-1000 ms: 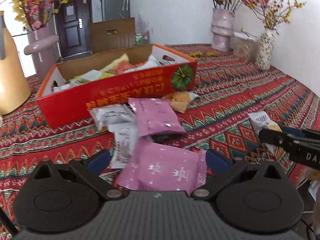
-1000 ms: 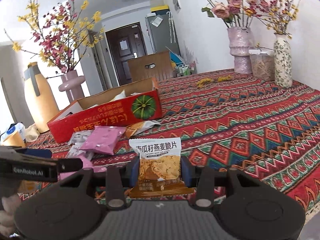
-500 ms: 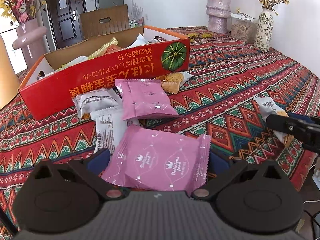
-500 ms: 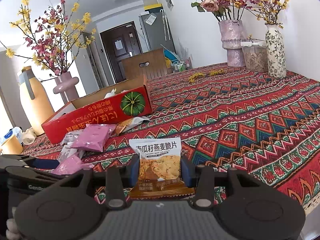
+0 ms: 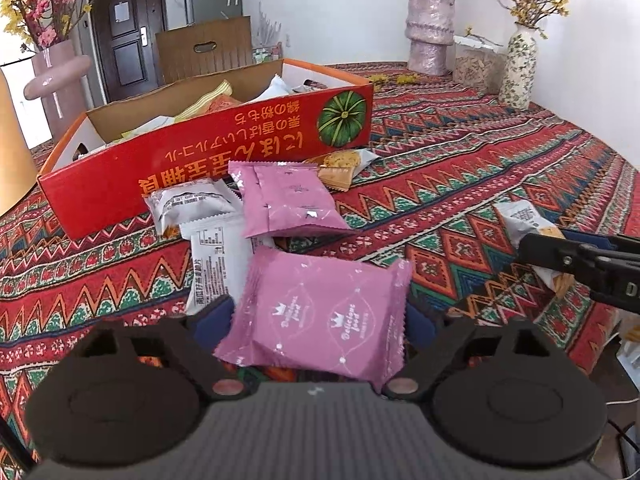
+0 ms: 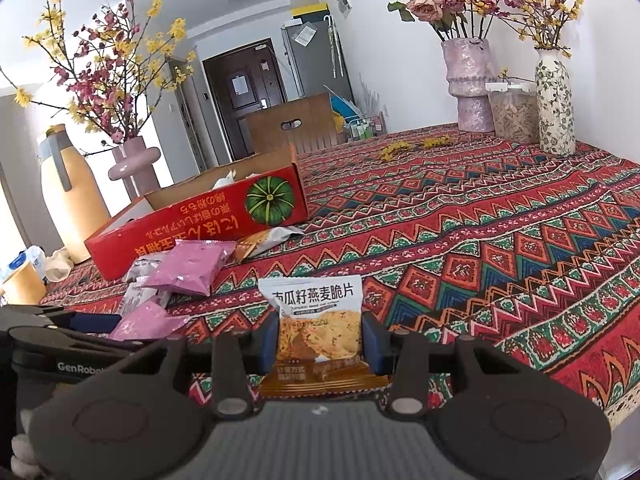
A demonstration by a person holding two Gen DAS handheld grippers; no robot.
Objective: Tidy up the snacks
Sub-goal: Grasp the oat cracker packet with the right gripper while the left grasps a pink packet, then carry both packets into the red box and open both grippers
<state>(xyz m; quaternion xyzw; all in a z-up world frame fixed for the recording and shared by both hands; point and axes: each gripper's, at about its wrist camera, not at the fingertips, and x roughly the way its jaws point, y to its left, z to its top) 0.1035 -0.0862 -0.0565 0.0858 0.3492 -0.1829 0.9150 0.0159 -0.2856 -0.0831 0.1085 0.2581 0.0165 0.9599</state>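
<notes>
A pink snack packet (image 5: 320, 312) lies on the patterned tablecloth between the fingers of my left gripper (image 5: 316, 320). Its jaws are closing, and both blue pads touch the packet's side edges. My right gripper (image 6: 320, 340) is shut on a white-and-orange oat crisp packet (image 6: 316, 304), held upright just above the cloth. The left wrist view shows that gripper (image 5: 560, 256) at the right edge. The red cardboard box (image 5: 208, 160) with a green pumpkin print stands open behind, with several snacks inside. In front of it lie another pink packet (image 5: 288, 200), two white packets (image 5: 192, 204) and an orange one (image 5: 340, 164).
Two flower vases (image 6: 472, 84) and a clear jar (image 6: 512, 112) stand at the table's far right. A yellow jug (image 6: 68, 192) and a pink vase (image 6: 134, 168) stand far left, behind the box. The table's edge runs close on the right (image 5: 600, 344).
The left gripper's fingers have come in from wide apart onto the pink packet's sides. The right gripper still holds the oat crisp packet in the same place.
</notes>
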